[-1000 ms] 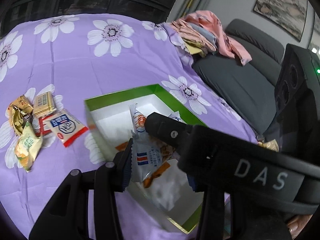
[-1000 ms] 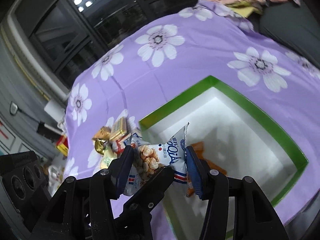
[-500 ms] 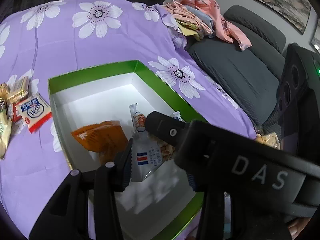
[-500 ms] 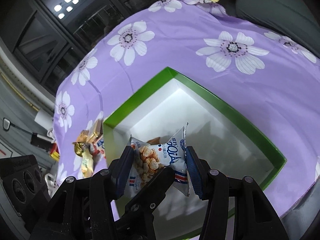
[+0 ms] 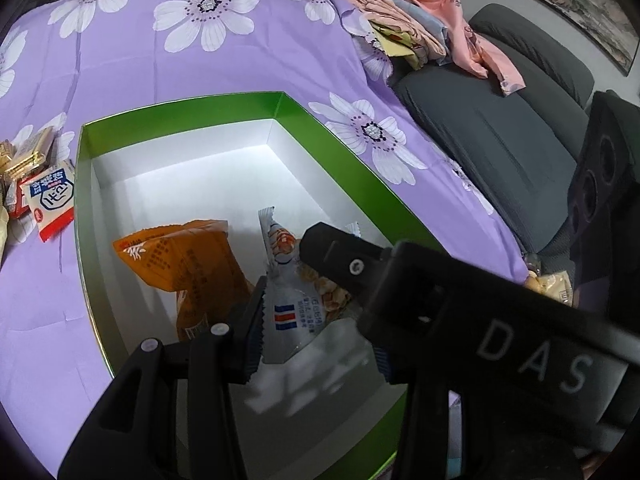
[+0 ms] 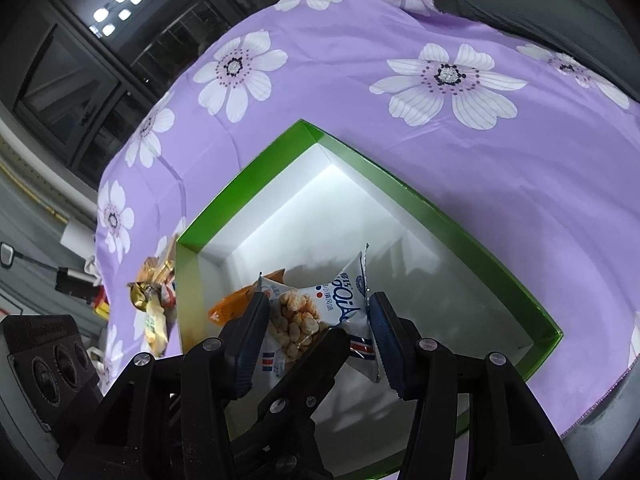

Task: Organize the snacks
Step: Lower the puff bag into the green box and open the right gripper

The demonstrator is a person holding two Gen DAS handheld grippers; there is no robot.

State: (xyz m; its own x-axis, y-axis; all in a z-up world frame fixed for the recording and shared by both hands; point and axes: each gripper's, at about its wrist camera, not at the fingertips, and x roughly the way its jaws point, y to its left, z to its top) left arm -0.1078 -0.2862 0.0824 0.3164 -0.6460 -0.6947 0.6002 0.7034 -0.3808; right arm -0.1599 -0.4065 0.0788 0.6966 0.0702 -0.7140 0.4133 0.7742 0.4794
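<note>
A white snack packet point(image 5: 296, 308) with puffed pieces printed on it hangs over the inside of a green-rimmed white box point(image 5: 180, 110). My left gripper point(image 5: 316, 328) and my right gripper point(image 6: 318, 316) are both shut on this packet point(image 6: 320, 308), and their fingers cross. The right gripper's body covers the left gripper's right finger in the left wrist view. An orange packet point(image 5: 188, 256) lies on the box floor just left of the held one. More snack packets point(image 5: 48, 200) lie on the purple cloth left of the box point(image 6: 400, 188).
The box stands on a purple cloth with white flowers point(image 5: 160, 60). A grey sofa point(image 5: 500, 128) with a pile of clothes point(image 5: 420, 36) is to the right. Dark windows point(image 6: 100, 40) stand behind the table.
Both grippers have moved with the white packet from the box's near edge to over its inside and have come lower. The orange packet has come into view beside it.
</note>
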